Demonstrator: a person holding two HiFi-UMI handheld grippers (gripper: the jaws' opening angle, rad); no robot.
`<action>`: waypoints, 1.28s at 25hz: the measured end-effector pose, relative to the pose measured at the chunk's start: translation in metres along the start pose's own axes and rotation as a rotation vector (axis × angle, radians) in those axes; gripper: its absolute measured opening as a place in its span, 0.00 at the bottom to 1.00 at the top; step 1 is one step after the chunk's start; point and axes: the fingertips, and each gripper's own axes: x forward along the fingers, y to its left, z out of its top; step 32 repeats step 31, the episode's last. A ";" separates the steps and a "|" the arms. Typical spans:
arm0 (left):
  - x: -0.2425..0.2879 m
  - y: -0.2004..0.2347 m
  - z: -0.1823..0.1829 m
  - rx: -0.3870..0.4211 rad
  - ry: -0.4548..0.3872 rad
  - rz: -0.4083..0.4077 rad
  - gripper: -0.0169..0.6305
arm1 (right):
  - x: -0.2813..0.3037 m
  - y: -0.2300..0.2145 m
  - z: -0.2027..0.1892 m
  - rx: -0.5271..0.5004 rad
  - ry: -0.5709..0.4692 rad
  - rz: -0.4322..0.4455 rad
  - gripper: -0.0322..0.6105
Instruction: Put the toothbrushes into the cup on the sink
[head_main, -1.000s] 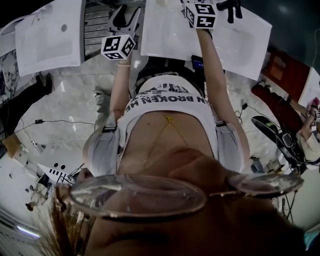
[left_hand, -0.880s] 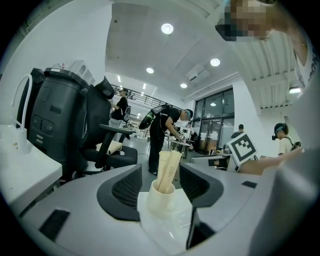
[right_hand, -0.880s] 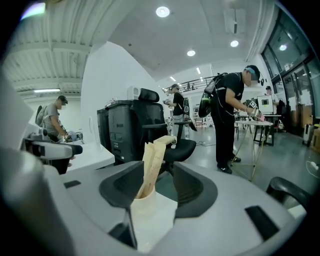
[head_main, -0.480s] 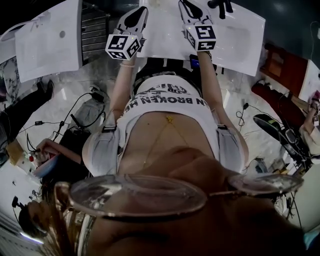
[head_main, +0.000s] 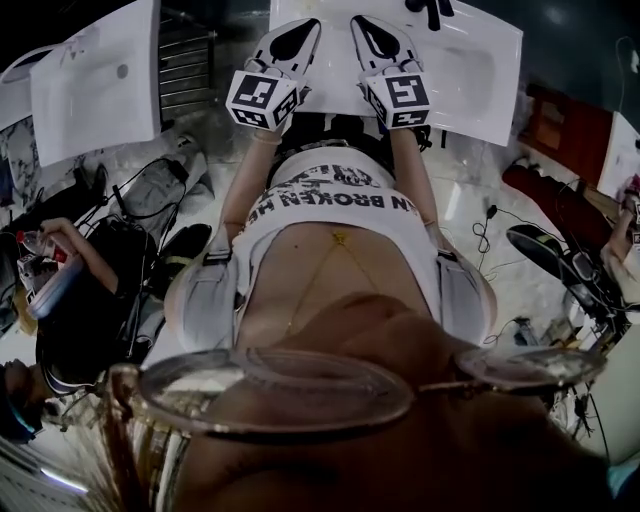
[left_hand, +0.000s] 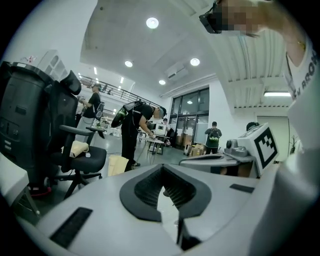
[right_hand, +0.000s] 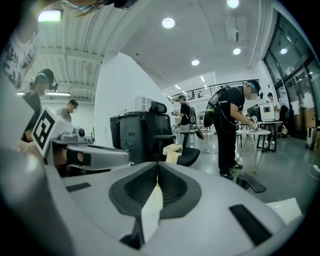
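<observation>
Head view: Against the frames from the last second, both tools have come back from over the sink (head_main: 470, 75) toward the chest and have shut. The left tool (head_main: 298, 38) and right tool (head_main: 372, 35) now sit side by side at the sink's near edge, tips pointing away from the body, each with its jaws pressed together. Both forearms run straight forward from the torso, elbows tucked in. A black faucet (head_main: 430, 10) shows at the sink's far rim. We see no toothbrushes and no cup in this view, so we cannot say where they are.

Left gripper view: The jaws are closed tip to tip with nothing between them. The camera looks out across the room at an office chair (left_hand: 75, 150), not at the sink. The right tool's marker cube (left_hand: 262, 145) sits just beside it.

Right gripper view: The jaws are pressed together and empty, and the view is again of the room.

Judgement: With 2 empty, shut tools held level and close, this reads as a rest or sync pose. No toothbrush is in hand.
</observation>
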 end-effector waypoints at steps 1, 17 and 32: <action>0.001 -0.009 0.005 0.005 -0.002 -0.003 0.05 | -0.008 -0.002 0.004 0.000 -0.010 -0.001 0.09; -0.001 -0.061 0.048 0.072 -0.039 0.006 0.05 | -0.055 0.001 0.041 -0.060 -0.055 0.026 0.09; -0.002 -0.070 0.045 0.069 -0.039 0.016 0.05 | -0.062 -0.001 0.043 -0.054 -0.071 0.035 0.09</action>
